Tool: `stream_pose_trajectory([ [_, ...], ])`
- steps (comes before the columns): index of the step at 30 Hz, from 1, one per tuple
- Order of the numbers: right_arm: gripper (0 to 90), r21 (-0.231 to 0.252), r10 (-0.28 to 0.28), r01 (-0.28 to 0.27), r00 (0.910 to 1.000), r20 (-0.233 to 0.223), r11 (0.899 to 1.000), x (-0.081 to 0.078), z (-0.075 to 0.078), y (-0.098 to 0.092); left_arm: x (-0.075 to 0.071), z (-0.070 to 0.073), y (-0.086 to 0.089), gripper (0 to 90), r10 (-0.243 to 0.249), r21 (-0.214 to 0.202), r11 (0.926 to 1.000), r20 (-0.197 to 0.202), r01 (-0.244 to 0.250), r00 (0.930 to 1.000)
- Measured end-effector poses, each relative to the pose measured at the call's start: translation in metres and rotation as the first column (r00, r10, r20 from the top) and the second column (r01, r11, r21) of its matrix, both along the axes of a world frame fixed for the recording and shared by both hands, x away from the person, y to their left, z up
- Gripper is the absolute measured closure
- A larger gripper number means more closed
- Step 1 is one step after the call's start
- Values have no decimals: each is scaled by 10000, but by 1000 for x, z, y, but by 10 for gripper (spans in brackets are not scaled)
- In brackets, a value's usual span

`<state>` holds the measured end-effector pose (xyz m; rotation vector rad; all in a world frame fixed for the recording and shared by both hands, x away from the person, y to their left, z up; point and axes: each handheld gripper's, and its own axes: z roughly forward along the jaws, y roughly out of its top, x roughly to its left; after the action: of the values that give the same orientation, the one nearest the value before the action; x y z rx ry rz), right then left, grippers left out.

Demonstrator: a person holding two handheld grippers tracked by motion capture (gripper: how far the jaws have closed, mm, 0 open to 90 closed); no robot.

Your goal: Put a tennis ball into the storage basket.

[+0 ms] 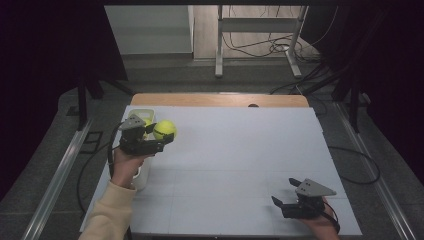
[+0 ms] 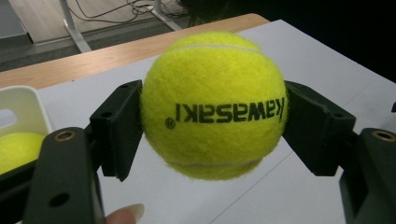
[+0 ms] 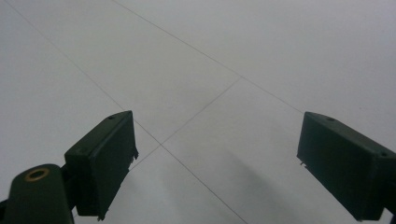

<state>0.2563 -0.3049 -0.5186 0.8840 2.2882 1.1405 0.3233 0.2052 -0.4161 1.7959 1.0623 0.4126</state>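
On the white counter [image 1: 235,165], toward ten o'clock, the left gripper [image 1: 161,141] held its fingers [image 2: 119,126] clenched on a fuzzy yellow-green tennis ball [image 2: 214,103] printed "kawasaki", lifted beside a white bin [image 2: 21,109], while the right gripper [image 1: 282,192] rested released at five o'clock.

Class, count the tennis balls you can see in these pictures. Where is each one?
2. One tennis ball is clamped in the left gripper above the table; another ball lies in the white bin. More may be hidden there.

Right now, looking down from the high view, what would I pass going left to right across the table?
White bin → left gripper holding a tennis ball → bare white table → right gripper, jaws open.
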Motion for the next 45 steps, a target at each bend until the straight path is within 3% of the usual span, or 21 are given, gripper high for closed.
stream_pose_trajectory([
  [21, 123, -12, -12, 12, 10000, 0, 10000, 0, 0, 0, -8, -2, 32, 264, 798, -53, 9968, -125, -799, 9967],
  [45, 123, -26, -17, 18, 10000, 21, 10000, -1, 0, 0, -14, -9, 61, 264, 1568, -22, 9876, -322, -1570, 9871],
])
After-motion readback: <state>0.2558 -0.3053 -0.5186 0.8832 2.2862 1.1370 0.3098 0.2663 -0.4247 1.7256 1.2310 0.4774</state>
